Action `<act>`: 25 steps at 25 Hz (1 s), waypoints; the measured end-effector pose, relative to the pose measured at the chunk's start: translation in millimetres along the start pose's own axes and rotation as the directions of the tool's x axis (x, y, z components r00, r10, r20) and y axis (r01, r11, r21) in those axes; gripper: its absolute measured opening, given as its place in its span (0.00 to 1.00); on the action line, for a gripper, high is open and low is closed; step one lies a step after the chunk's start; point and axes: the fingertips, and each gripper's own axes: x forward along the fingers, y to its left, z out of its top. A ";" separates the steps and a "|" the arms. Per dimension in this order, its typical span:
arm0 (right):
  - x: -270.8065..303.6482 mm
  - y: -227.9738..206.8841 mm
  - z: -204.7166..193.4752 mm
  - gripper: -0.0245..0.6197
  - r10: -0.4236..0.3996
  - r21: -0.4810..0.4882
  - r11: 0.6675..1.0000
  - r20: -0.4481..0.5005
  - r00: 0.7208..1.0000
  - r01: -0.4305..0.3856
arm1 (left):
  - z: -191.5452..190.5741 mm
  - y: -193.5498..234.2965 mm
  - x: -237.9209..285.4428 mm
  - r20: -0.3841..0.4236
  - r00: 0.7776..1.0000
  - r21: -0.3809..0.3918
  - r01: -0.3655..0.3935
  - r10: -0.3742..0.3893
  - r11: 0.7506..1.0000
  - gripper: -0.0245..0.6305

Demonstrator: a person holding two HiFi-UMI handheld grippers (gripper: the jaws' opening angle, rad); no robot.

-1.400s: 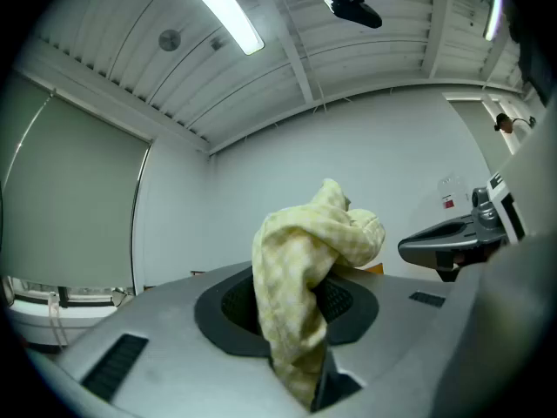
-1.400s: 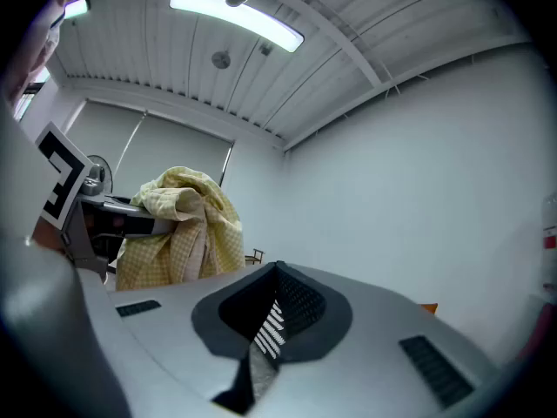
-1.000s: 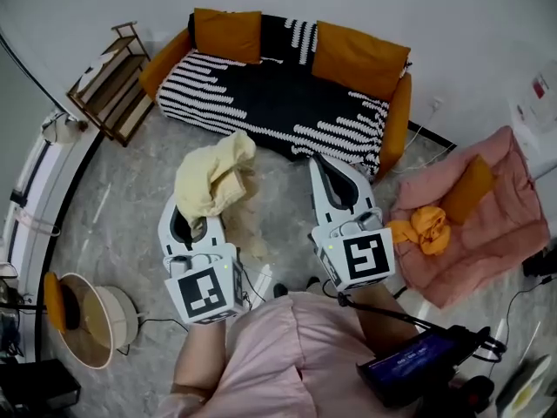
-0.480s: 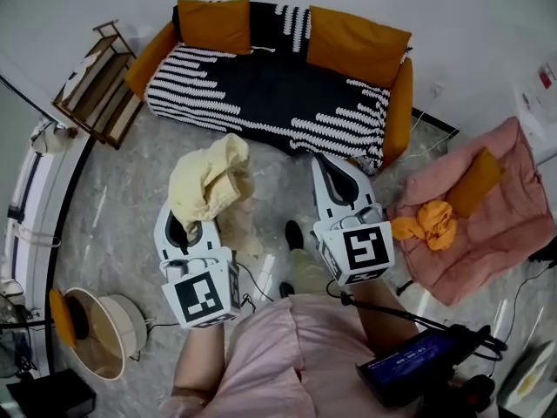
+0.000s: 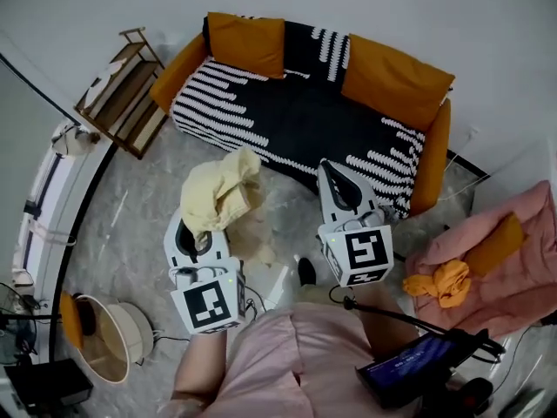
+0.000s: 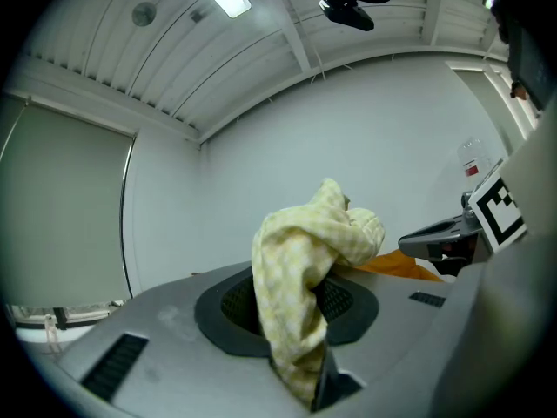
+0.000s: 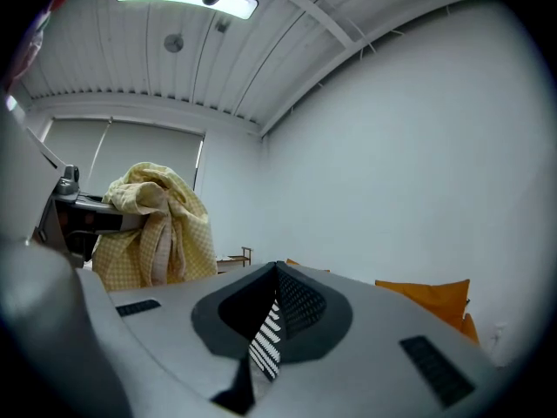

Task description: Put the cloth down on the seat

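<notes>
A pale yellow checked cloth (image 5: 218, 194) hangs bunched from my left gripper (image 5: 196, 226), which is shut on it above the grey floor, short of the sofa's front edge. In the left gripper view the cloth (image 6: 305, 259) fills the gap between the jaws of the left gripper (image 6: 296, 312) and hides the seat. The sofa seat (image 5: 296, 120) wears a black throw with white stripes between orange cushions. My right gripper (image 5: 329, 172) is shut and holds nothing, its tip close to the seat's front edge. In the right gripper view the right gripper (image 7: 274, 273) points at the sofa, and the cloth (image 7: 157, 225) shows at left.
A wooden rack (image 5: 122, 90) stands left of the sofa. A pink-covered chair (image 5: 496, 259) with an orange cloth (image 5: 442, 281) on it sits at right. A round basket (image 5: 104, 338) is at lower left. Cables and a dark device (image 5: 418, 364) lie near the person's legs.
Both grippers have travelled toward the sofa, which now lies nearer to their tips. The yellow cloth stays in the left gripper. The pink chair has slid toward the frame's lower right.
</notes>
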 end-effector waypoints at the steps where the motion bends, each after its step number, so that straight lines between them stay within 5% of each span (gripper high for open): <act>1: 13.0 -3.8 4.9 0.04 0.010 -0.003 1.000 0.007 1.000 -0.010 | 4.2 2.4 11.2 0.006 1.000 0.000 -0.010 0.010 1.000 0.19; 12: 126.6 -46.1 -1.1 0.04 0.059 -0.017 0.998 0.016 0.998 -0.059 | -13.4 22.4 120.5 0.005 0.997 0.012 -0.080 0.080 0.997 0.19; 17: 153.8 -37.6 10.0 0.04 0.052 -0.023 0.998 -0.003 0.999 -0.052 | -15.8 48.4 142.8 -0.032 0.996 -0.004 -0.080 0.080 0.997 0.19; 25: 276.7 -42.6 4.1 0.04 0.049 -0.022 0.999 -0.017 0.999 -0.050 | -45.7 87.9 257.4 -0.035 0.999 -0.029 -0.039 0.038 0.999 0.19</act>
